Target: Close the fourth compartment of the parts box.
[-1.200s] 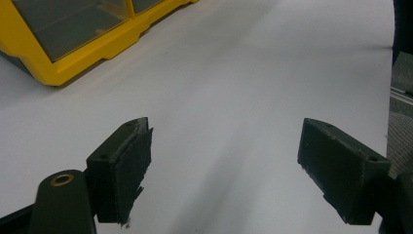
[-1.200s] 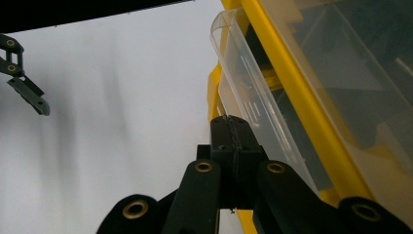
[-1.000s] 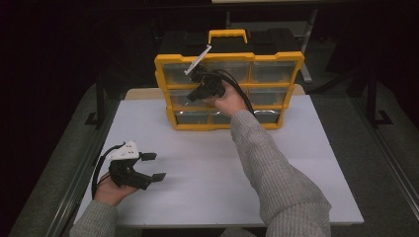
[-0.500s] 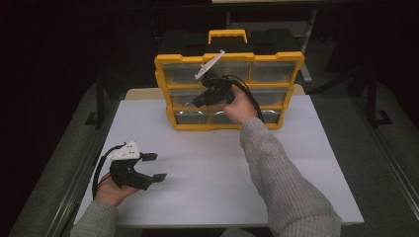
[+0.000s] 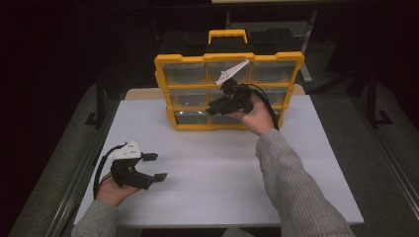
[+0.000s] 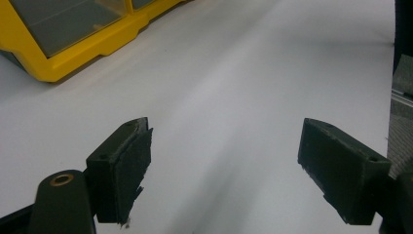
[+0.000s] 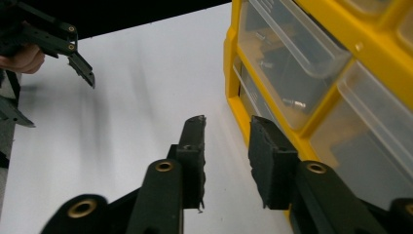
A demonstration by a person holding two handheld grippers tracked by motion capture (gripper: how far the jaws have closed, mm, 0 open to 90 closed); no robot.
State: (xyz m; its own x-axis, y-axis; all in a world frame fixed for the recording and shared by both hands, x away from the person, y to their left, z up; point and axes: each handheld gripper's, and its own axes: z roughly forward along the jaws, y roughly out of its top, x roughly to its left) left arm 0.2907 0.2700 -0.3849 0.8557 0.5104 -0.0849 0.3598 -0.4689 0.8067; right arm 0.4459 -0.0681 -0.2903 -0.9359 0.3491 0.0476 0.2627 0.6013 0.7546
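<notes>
While the yellow drawer organizer (image 5: 229,91) stands upright at the upper middle of the high view, near the far edge of the white tabletop (image 5: 217,168), the right gripper (image 5: 213,108) hangs in front of its middle and lower rows of clear drawers. Its fingers (image 7: 194,156) have just been opening and stand partly apart with nothing between them. In the right gripper view the organizer's yellow frame and its clear drawers (image 7: 287,63) take up the right side of the frame, just beside the right-hand finger; whether that finger touches the frame I cannot tell. Small metal parts show dimly inside one drawer.

Down at the lower left of the high view, well apart from the organizer, the left gripper (image 5: 154,167) sits low over the tabletop in the person's left hand (image 5: 112,190). Its fingers (image 6: 122,170) are spread wide and released, with bare tabletop between them; a corner of the organizer shows at the upper left of the left gripper view.
</notes>
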